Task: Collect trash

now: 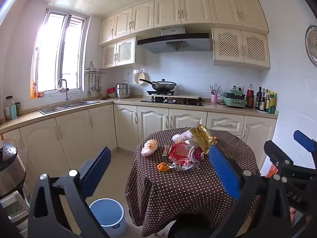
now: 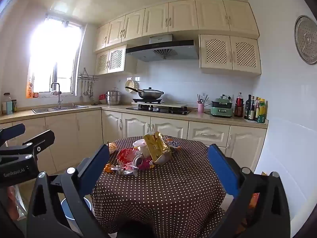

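Beyond each wide-open gripper (image 1: 158, 170) — untouched — wrappers (image 1: 184, 152) lie on the table (image 1: 188, 188).

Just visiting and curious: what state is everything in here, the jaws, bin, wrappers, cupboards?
Left gripper: jaws wide open, empty.
Right gripper: jaws wide open, empty.
Bin: uncovered, on the floor by the table.
Wrappers: piled on the table, uncollected.
Cupboards: shut.
Wok: lidded, on the stove.
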Demonstrator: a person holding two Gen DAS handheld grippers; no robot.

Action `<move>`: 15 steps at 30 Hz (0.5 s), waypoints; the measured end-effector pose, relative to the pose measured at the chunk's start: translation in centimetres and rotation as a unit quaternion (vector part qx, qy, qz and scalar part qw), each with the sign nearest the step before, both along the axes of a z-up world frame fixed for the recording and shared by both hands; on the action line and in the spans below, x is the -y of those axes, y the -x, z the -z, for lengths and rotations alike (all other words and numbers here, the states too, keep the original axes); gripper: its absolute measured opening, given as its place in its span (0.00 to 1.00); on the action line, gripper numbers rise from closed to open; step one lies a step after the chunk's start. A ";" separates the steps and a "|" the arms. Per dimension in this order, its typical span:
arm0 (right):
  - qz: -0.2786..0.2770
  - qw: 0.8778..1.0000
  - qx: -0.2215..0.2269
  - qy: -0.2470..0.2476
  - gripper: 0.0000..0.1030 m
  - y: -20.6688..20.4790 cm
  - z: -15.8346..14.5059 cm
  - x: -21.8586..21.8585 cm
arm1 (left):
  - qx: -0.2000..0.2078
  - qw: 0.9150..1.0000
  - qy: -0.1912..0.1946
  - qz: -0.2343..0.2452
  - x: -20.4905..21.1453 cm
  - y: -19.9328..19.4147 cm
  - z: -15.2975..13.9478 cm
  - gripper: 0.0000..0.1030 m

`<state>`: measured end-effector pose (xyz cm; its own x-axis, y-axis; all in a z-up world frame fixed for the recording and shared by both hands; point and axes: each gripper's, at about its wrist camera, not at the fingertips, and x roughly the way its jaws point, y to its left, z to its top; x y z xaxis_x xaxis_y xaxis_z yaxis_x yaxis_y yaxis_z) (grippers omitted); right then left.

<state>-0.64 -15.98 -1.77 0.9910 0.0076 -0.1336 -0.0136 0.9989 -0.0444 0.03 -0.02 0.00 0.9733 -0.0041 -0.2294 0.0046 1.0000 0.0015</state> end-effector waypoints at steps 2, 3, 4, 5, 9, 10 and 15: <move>-0.001 1.000 0.003 -0.002 0.93 0.1 0.0 0.0 | 0.000 1.000 -0.002 -0.001 0.0 -0.1 0.0 0.94; -0.001 1.000 0.003 -0.001 0.93 0.1 0.0 0.0 | 0.000 1.000 -0.003 -0.001 0.0 -0.1 0.0 0.94; -0.002 1.000 0.002 -0.001 0.93 0.0 0.0 0.0 | 0.000 1.000 -0.004 -0.001 0.1 -0.1 0.0 0.94; -0.001 1.000 0.003 -0.001 0.93 0.1 0.0 0.0 | 0.000 1.000 -0.005 -0.001 0.1 -0.2 0.0 0.94; -0.002 1.000 0.001 -0.001 0.93 -0.1 0.1 0.1 | 0.001 1.000 -0.003 -0.001 0.1 -0.1 0.4 0.94; -0.002 1.000 0.002 -0.001 0.93 0.0 0.2 0.3 | 0.001 1.000 -0.004 -0.001 0.1 -0.1 0.5 0.94; -0.001 1.000 0.000 -0.002 0.93 0.2 0.2 0.0 | 0.000 1.000 -0.003 -0.001 0.2 -0.3 1.0 0.94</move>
